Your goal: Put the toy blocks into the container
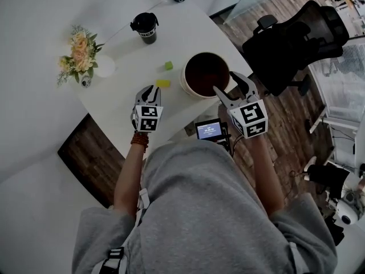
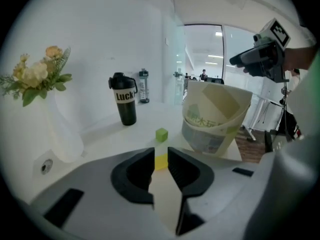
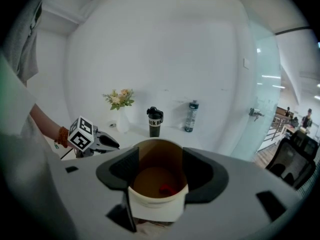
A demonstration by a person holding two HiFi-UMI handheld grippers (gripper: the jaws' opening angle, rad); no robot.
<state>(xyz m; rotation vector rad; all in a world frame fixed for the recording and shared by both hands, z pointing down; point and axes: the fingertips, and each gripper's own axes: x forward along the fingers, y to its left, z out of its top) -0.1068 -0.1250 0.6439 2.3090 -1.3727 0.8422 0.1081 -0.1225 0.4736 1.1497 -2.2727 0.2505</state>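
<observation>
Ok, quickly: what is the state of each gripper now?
Left gripper: open, empty; yellow block just ahead of its fingers.
Right gripper: closed on the container.

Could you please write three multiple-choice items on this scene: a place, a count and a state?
1. Where is the red block? A on the table; B inside the container; C between jaws.
2. Blocks lying on the table? A one; B two; C four.
3. The left hand-held gripper is? A open, empty; B shut on a block; C shut on the tumbler.
B: it lies on the container's floor. B: one green block, one yellow block. A: a gap shows between its jaws, nothing in it.
</observation>
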